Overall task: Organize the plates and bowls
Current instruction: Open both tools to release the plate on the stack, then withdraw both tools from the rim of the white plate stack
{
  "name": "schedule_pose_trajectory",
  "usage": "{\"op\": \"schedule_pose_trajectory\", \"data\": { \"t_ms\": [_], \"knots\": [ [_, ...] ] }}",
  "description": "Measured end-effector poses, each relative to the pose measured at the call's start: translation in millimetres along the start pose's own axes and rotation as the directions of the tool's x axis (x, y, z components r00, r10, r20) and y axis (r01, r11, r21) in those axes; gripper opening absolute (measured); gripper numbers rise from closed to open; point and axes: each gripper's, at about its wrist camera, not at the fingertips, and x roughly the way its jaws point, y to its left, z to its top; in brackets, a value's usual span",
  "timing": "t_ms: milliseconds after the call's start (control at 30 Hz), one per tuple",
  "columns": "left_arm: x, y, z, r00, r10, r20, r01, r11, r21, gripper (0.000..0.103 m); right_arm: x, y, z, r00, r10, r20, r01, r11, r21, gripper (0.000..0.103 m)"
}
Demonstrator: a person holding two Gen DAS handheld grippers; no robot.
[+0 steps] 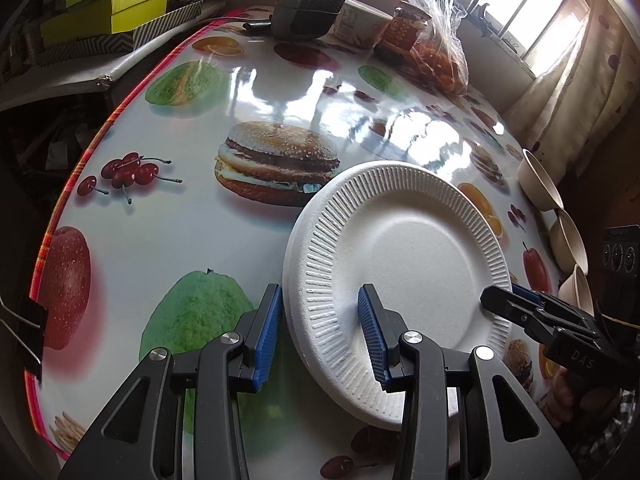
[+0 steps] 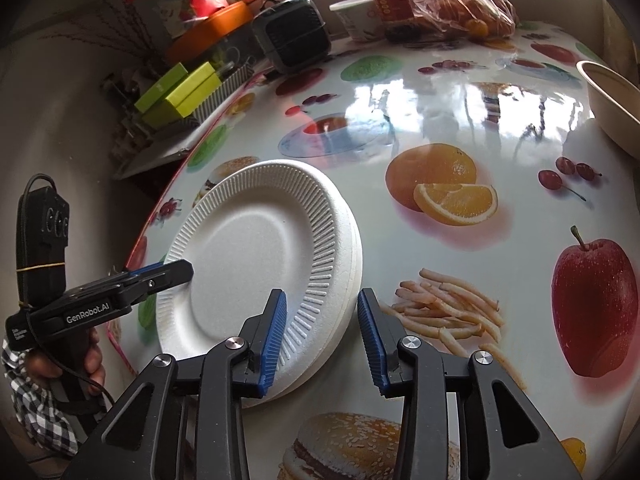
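Observation:
A stack of white foam plates (image 1: 404, 248) lies on the fruit-print table near its edge; it also shows in the right wrist view (image 2: 256, 240). My left gripper (image 1: 320, 332) is open, its jaws straddling the stack's near rim, one finger outside and one over the plate. My right gripper (image 2: 322, 332) is open too and straddles the opposite rim. Each gripper shows in the other's view, the right one (image 1: 520, 304) and the left one (image 2: 160, 274). Three beige paper bowls (image 1: 540, 180) stand in a row at the table's right edge; one bowl (image 2: 612, 108) shows in the right wrist view.
At the table's far end stand a small black fan (image 1: 308, 4), a white cup (image 1: 360, 24), a red-labelled jar (image 1: 404, 28) and a plastic bag of oranges (image 1: 440, 56). Green boxes (image 1: 116, 4) sit on a shelf beyond the table's left edge.

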Motion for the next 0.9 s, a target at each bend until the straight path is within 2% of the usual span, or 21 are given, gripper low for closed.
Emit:
{"op": "schedule_pose_trajectory", "data": {
  "t_ms": [900],
  "knots": [
    [31.2,-7.1,59.2,0.999,0.035,-0.012,-0.035,0.999,0.029,0.04,22.1,-20.3,62.7,0.999,-0.02,0.027,0.018,0.998,0.061,0.036]
  ]
}}
